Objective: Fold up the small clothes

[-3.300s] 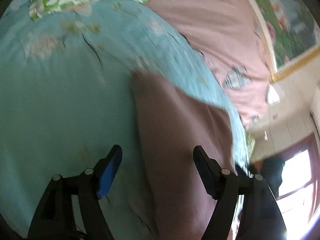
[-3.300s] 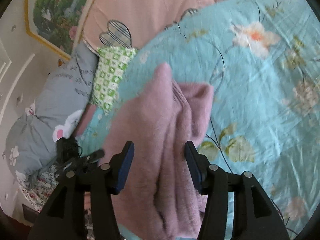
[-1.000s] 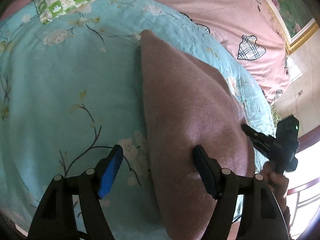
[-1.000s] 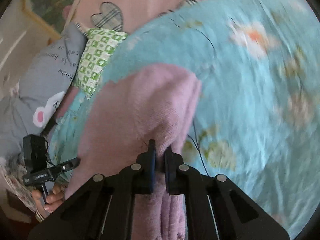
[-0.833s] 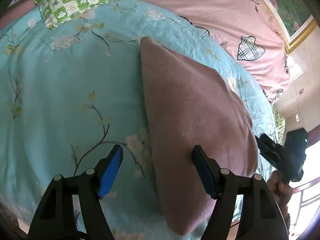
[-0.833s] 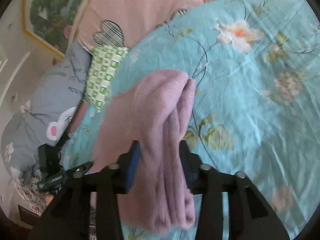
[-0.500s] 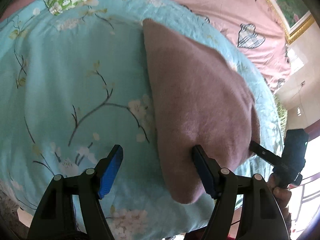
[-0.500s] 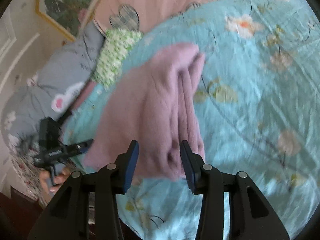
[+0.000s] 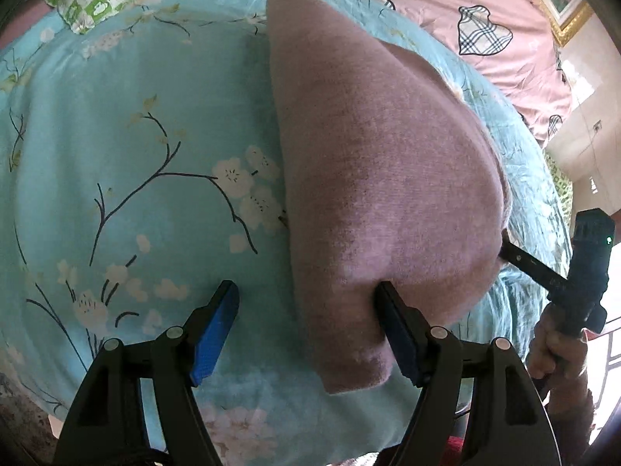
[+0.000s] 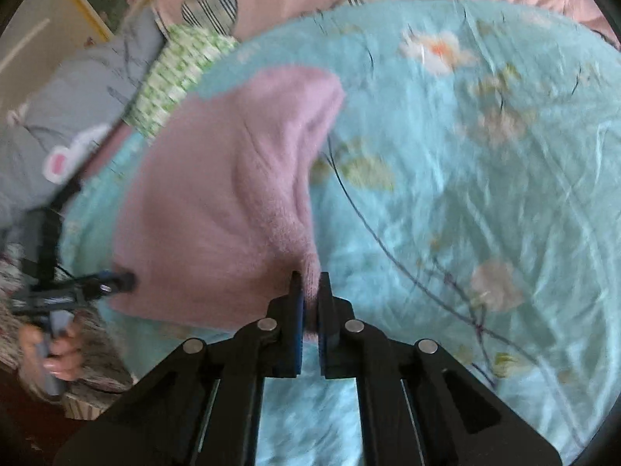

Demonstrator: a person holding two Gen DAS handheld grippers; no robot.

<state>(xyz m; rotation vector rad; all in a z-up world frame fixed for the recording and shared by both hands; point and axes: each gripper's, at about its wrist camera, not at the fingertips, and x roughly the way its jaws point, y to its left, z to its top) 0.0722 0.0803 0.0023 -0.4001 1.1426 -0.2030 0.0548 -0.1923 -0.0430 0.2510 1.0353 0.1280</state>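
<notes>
A folded pink knit garment (image 9: 380, 178) lies on a teal floral bedsheet (image 9: 128, 155). My left gripper (image 9: 306, 318) is open, its jaws on either side of the garment's near left edge, the right finger (image 9: 396, 330) against the fabric. In the right wrist view the garment (image 10: 217, 202) shows with thick folded layers. My right gripper (image 10: 309, 303) is shut on its near corner. The right gripper also shows in the left wrist view (image 9: 562, 272), at the garment's far right side.
A green checked cloth (image 10: 178, 73) and a grey pillow (image 10: 70, 116) lie at the head of the bed. A pink quilt with plaid hearts (image 9: 458, 11) lies beyond the sheet. The bed's near edge runs just under both grippers.
My right gripper, open half a second ago, has shut on the garment's near corner. The left gripper has stayed open and shifted slightly along the garment's near edge.
</notes>
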